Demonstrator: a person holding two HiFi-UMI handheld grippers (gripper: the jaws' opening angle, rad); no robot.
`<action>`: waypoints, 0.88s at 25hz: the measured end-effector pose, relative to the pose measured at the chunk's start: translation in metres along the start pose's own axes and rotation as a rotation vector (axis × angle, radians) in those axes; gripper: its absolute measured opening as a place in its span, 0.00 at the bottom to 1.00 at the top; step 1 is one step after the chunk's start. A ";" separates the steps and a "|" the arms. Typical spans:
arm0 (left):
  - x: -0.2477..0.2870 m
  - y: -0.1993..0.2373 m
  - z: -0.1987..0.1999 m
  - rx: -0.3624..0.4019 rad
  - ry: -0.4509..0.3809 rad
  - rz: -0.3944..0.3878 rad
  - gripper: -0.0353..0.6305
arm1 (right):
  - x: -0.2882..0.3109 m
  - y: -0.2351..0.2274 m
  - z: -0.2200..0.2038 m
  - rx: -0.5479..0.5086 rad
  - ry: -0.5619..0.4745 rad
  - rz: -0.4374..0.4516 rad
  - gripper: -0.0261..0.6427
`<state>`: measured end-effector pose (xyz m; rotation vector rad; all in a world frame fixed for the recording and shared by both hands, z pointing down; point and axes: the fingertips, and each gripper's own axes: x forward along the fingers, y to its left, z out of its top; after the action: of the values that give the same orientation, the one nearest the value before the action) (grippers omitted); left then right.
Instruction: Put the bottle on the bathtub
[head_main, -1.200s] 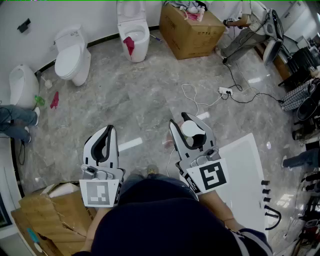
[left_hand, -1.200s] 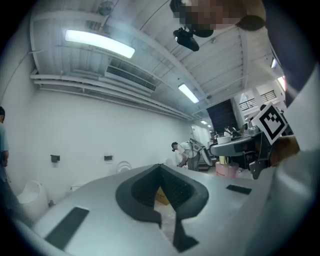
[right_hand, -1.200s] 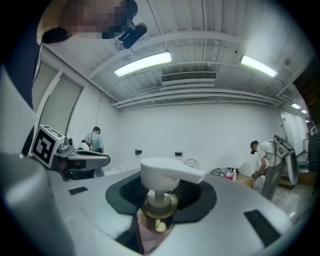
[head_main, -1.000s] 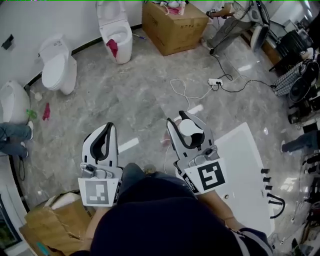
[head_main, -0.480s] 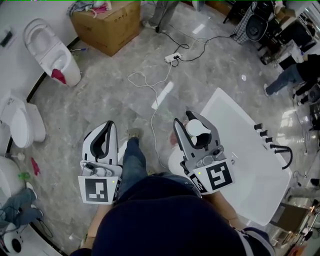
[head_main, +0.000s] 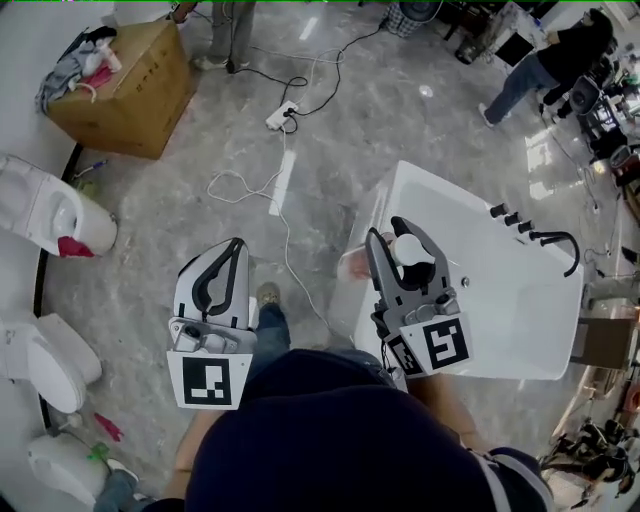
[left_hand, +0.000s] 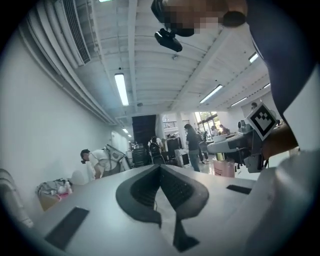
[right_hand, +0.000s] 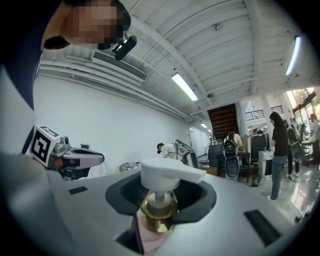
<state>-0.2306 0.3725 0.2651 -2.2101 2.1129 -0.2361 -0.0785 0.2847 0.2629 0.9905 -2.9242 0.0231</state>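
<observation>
A pump bottle with a white pump head (head_main: 408, 250) and a pink body (head_main: 356, 265) is held in my right gripper (head_main: 404, 232), which is shut on it. The bottle hangs over the near left rim of the white bathtub (head_main: 490, 290). In the right gripper view the white pump head (right_hand: 167, 170) stands above a gold collar (right_hand: 158, 214), with the dark pads (right_hand: 197, 195) around the neck. My left gripper (head_main: 236, 246) is shut and empty, held over the floor left of the tub. Its pads (left_hand: 175, 190) meet at the tip in the left gripper view.
A black faucet (head_main: 556, 243) and knobs sit on the tub's far right rim. A cardboard box (head_main: 120, 85) stands at the upper left, toilets (head_main: 45, 210) along the left wall. A power strip (head_main: 279, 116) and white cable lie on the marble floor. People stand at the top right (head_main: 545, 62).
The head view has swung right across the room. The bathtub has come in under my right gripper with the bottle. Both grippers keep the same hold.
</observation>
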 end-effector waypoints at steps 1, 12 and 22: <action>0.013 0.008 -0.001 -0.003 -0.002 -0.028 0.09 | 0.010 -0.004 -0.001 0.006 0.004 -0.028 0.26; 0.136 0.041 -0.025 -0.011 -0.028 -0.304 0.09 | 0.058 -0.060 -0.018 0.031 0.042 -0.323 0.26; 0.225 0.021 -0.036 -0.074 0.002 -0.420 0.09 | 0.074 -0.137 -0.036 0.070 0.102 -0.449 0.26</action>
<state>-0.2481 0.1485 0.3108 -2.6781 1.6583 -0.1843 -0.0521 0.1324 0.3027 1.5795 -2.5602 0.1520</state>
